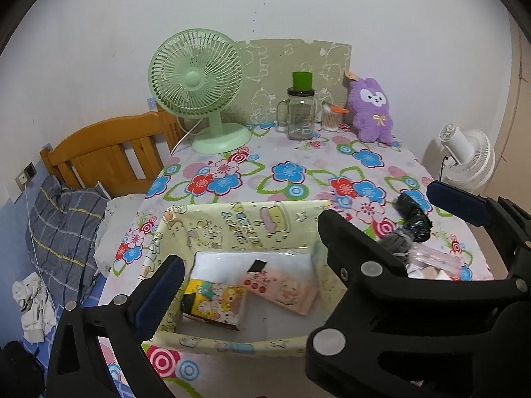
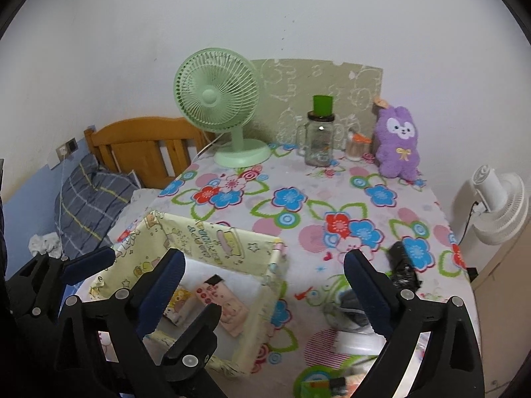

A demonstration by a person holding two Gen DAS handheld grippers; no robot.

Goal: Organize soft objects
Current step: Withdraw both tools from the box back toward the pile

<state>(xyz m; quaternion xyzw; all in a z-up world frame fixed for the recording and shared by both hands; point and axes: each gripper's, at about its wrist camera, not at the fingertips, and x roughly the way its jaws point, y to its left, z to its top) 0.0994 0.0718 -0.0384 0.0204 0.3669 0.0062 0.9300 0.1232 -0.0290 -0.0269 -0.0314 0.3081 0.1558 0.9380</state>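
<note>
A: Where are the soft items?

B: Two tissue packs lie flat on the floor of the fabric box (image 1: 232,222): a yellow pack (image 1: 214,305) at the near left and a pink pack (image 1: 282,287) just beside it to the right, tilted. The box stands open-topped on the near left part of the flowered tablecloth (image 1: 298,172). To the right of the box, on the cloth, lie a black bundle (image 1: 413,215), a grey bundle (image 1: 396,242) touching it, and a clear bag of small pieces (image 1: 431,265) nearer the edge.

A: State of the left gripper (image 1: 249,252)?

B: Fingers spread apart, holding nothing. It hangs above the box, one finger over the left wall, the other over the right wall.

A: And the right gripper (image 2: 265,278)?

B: Also spread wide and empty. Its left finger is over the box; its right finger is over the grey bundle, with the black bundle just beyond it.

A: What stands further back?

B: A purple plush rabbit (image 1: 373,112) sits upright at the far right against the wall board. Left of it are a cotton swab jar (image 1: 332,117), a glass mug (image 1: 298,114) with a green cap, and a green desk fan (image 1: 199,83). A white fan (image 1: 468,156) stands off the table at the right; a wooden headboard (image 1: 113,152) and a striped pillow (image 1: 63,229) are at the left.
</note>
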